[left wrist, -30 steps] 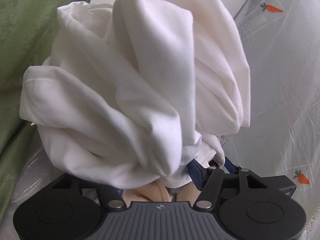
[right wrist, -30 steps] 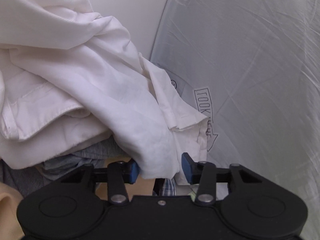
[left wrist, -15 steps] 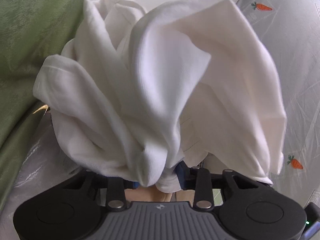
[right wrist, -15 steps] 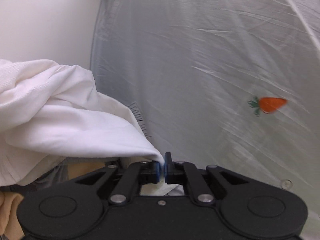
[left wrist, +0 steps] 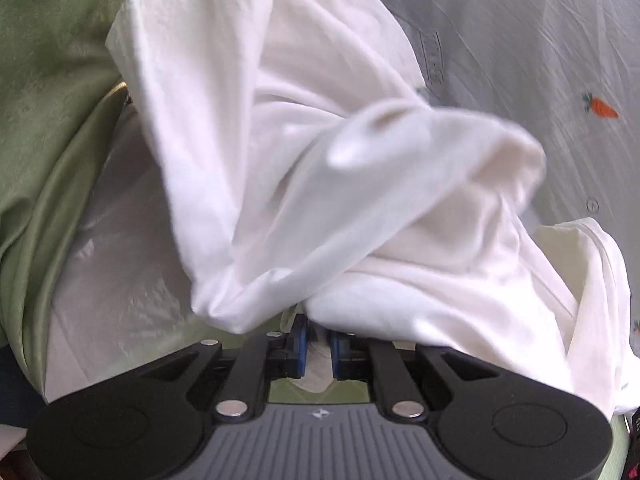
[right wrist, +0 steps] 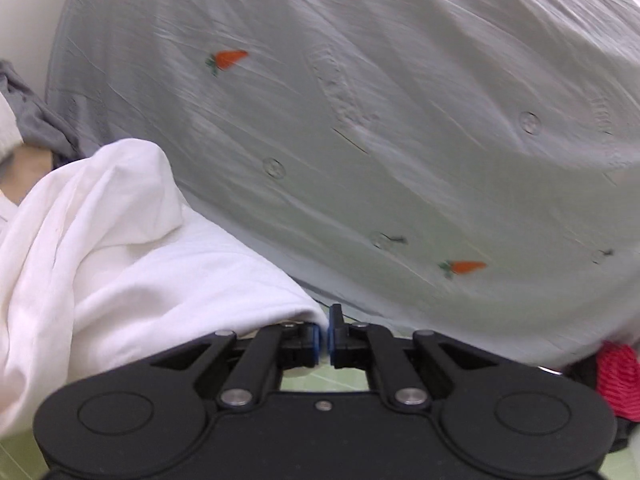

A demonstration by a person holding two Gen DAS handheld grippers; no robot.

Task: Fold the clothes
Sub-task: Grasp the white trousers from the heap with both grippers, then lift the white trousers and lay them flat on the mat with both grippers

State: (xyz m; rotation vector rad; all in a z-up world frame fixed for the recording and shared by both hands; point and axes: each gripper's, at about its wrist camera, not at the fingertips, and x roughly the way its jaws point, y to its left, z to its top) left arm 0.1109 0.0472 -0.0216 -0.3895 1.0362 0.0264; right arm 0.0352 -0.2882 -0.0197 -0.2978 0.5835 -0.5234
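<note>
1. In the left wrist view, the white garment hangs in a big bunch in front of the left gripper. It fills most of the picture.
2. The left jaws have just been closing. White cloth sits between them now, and they pinch it.
3. In the right wrist view, the right gripper has its jaws nearly pressed together on a thin edge of the same white cloth. The rest of the cloth trails off to the left side of that view.
4. Under the cloth lies a pale grey sheet with small orange carrots. It looks like the flat place to fold on, but I cannot tell if it is a bed or something else.
5. A green cloth lies on the left side. Some grey clothes lie at the far left edge, and something pink shows at the lower right.
6. The step in hand looks like this: spread the bunched garment open so it can lie flat.
7. To do it well, both grippers should keep a firm pinch and pull apart gently until the cloth is stretched.
8. Then they should lower it onto a bare part of the carrot sheet, away from the other clothes.
9. A thin pinch may slip, so the pull should be slow.
</note>
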